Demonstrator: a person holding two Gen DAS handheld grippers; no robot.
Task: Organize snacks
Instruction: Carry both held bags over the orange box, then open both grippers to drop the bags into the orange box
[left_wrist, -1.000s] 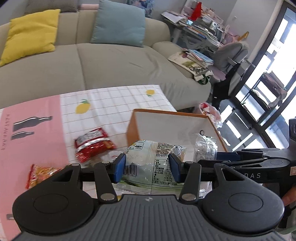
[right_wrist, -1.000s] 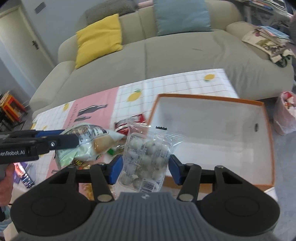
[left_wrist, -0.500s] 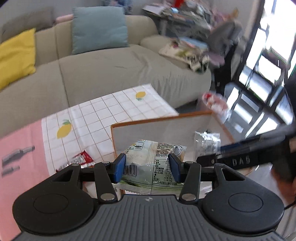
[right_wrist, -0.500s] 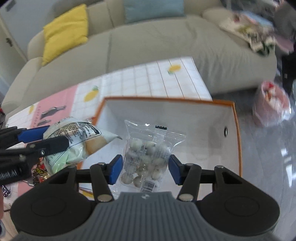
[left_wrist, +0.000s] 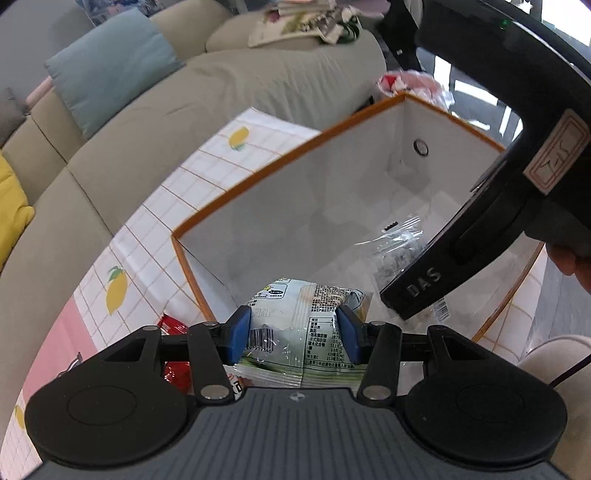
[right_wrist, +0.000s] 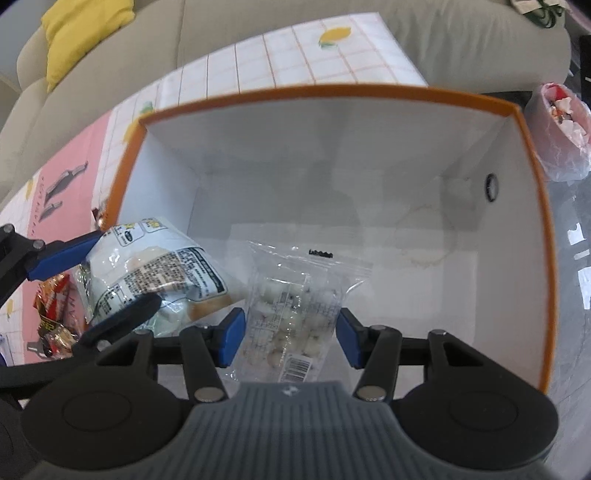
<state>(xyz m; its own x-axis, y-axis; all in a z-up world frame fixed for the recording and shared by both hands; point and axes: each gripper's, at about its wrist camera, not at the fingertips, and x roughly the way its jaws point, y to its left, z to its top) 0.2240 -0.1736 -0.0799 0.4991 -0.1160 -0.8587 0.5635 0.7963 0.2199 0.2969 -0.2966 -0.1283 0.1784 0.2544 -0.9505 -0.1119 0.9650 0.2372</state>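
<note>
My left gripper (left_wrist: 293, 334) is shut on a pale green and white snack bag (left_wrist: 306, 317), held just inside the near left corner of the white box with the orange rim (left_wrist: 288, 162). My right gripper (right_wrist: 291, 338) is shut on a clear bag of small white balls (right_wrist: 295, 306), low inside the same box (right_wrist: 332, 90). In the right wrist view the green bag (right_wrist: 155, 273) hangs at the left between the left gripper's fingers (right_wrist: 62, 254). The clear bag (left_wrist: 399, 254) shows in the left wrist view behind the right gripper's fingers (left_wrist: 417, 288).
Red snack packets (left_wrist: 175, 354) (right_wrist: 51, 306) lie on the checked lemon tablecloth (left_wrist: 207, 173) left of the box. A grey sofa (left_wrist: 236, 88) with a teal cushion (left_wrist: 110, 66) stands behind. A plastic bag of rubbish (right_wrist: 561, 125) sits on the floor beyond the box's right side.
Both grippers have come down and forward over the box with their bags, from above the table to inside the rim. The left gripper has rolled, tilting its view.
</note>
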